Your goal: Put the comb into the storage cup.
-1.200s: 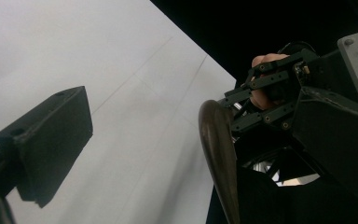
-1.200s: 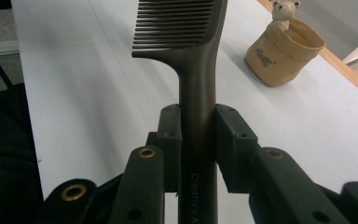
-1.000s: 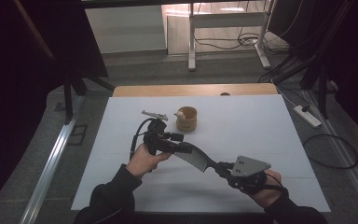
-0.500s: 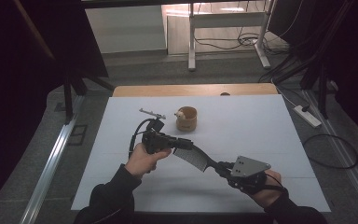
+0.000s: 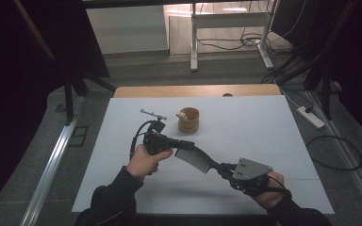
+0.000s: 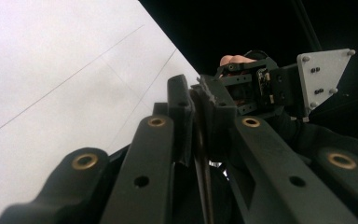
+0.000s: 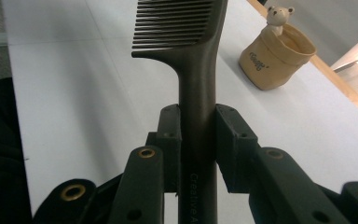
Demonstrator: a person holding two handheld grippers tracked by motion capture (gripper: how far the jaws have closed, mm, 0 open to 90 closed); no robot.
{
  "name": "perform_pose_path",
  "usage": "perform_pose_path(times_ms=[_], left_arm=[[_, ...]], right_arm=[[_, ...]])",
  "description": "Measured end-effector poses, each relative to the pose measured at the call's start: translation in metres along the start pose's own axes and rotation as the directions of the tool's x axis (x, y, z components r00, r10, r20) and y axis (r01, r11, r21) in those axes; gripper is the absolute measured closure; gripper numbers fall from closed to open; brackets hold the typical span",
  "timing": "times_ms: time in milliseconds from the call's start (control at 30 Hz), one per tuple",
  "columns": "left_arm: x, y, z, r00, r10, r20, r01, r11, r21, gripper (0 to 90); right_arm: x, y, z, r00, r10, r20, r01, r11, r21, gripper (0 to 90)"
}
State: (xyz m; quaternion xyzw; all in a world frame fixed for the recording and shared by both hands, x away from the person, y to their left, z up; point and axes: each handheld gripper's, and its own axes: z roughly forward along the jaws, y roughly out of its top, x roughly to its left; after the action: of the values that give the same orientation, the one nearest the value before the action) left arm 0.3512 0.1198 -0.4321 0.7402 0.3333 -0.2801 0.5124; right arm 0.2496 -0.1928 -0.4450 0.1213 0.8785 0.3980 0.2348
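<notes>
A: What's new with the left gripper [image 5: 185, 144]?

B: Its jaws have just been closing, and now they pinch the far end of the comb [image 5: 197, 159]. A second ago they stood wide apart around it.

A: And the right gripper [image 5: 224, 169]?

B: Clenched on the comb's handle, same as before; in the right gripper view the handle [image 7: 197, 121] sits squarely between the pads. So the comb hangs in the air above the white table [image 5: 264, 136], near the middle, held at both ends.

A: Meaning?

B: Probably a handover. With the left grip made, the right could let go. The small cup [image 5: 188, 119] stands farther off, untouched.
</notes>
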Motion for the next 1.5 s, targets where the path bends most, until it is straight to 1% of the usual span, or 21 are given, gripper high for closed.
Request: perform_pose_path(times_ms=[100,233,300,367,433,533,667,733,800,967,1033,1100,1200,1267,1367,1500], left_arm=[[0.002,0.000,0.000,0.9997,-0.018,0.018,0.018,0.9998,-0.006,83.6],[0.004,-0.001,-0.001,0.9991,-0.028,0.033,0.028,0.9994,-0.021,83.9],[0.003,0.000,-0.001,0.9994,-0.012,0.031,0.013,0.9996,-0.023,83.9],[-0.001,0.000,-0.001,0.9997,0.012,0.021,-0.011,0.9996,-0.025,83.9],[-0.005,0.001,0.000,0.9996,0.025,0.011,-0.025,0.9993,-0.026,83.9],[-0.006,0.001,-0.001,0.9995,0.032,0.000,-0.032,0.9990,-0.032,84.0],[-0.006,0.001,-0.002,0.9994,0.033,-0.010,-0.033,0.9987,-0.039,84.0],[-0.006,0.001,-0.004,0.9992,0.035,-0.016,-0.036,0.9985,-0.040,84.0],[-0.006,0.001,-0.005,0.9992,0.036,-0.017,-0.036,0.9983,-0.046,84.0],[-0.007,0.002,-0.007,0.9985,0.046,-0.030,-0.047,0.9974,-0.054,83.9],[-0.008,0.002,-0.008,0.9978,0.053,-0.040,-0.055,0.9969,-0.055,83.9],[-0.008,0.002,-0.009,0.9977,0.057,-0.037,-0.059,0.9964,-0.061,83.9],[-0.008,0.002,-0.010,0.9964,0.067,-0.051,-0.070,0.9955,-0.063,83.9],[-0.008,0.002,-0.011,0.9962,0.071,-0.051,-0.074,0.9952,-0.065,83.9],[-0.009,0.001,-0.012,0.9948,0.078,-0.065,-0.082,0.9946,-0.063,83.9],[-0.009,0.001,-0.013,0.9939,0.083,-0.071,-0.088,0.9939,-0.066,83.9]], right_arm=[[0.001,0.000,0.000,0.9999,-0.011,0.012,0.011,1.000,-0.005,72.2],[0.001,0.000,0.001,0.9994,-0.021,0.028,0.021,1.000,-0.012,71.9],[0.001,0.000,0.001,0.9993,-0.023,0.030,0.023,1.000,-0.014,71.6],[0.001,0.000,0.001,0.9990,-0.027,0.035,0.028,0.999,-0.017,71.3],[0.001,0.000,0.000,0.9990,-0.026,0.036,0.027,0.999,-0.022,70.7],[0.000,0.000,0.000,0.9993,-0.020,0.032,0.021,0.999,-0.030,67.8],[0.000,0.000,0.000,0.9995,-0.016,0.029,0.017,0.999,-0.032,61.2],[-0.001,-0.001,0.001,0.9998,-0.008,0.019,0.008,1.000,-0.028,57.4],[-0.002,-0.001,0.002,0.9997,0.006,0.022,-0.006,1.000,-0.016,54.1],[-0.006,-0.002,0.002,0.9985,0.054,0.013,-0.053,0.999,-0.009,46.3],[-0.008,-0.003,0.002,0.9976,0.068,0.009,-0.068,0.998,-0.002,44.4],[-0.009,-0.004,0.002,0.9969,0.078,0.000,-0.078,0.997,0.008,42.8],[-0.010,-0.004,0.002,0.9959,0.090,0.004,-0.090,0.996,0.013,38.7],[-0.010,-0.005,0.002,0.9951,0.098,0.015,-0.098,0.995,0.013,36.1],[-0.012,-0.006,0.001,0.9928,0.119,0.014,-0.119,0.993,0.021,34.8],[-0.016,-0.008,0.001,0.9891,0.147,0.009,-0.147,0.989,0.033,32.6]])
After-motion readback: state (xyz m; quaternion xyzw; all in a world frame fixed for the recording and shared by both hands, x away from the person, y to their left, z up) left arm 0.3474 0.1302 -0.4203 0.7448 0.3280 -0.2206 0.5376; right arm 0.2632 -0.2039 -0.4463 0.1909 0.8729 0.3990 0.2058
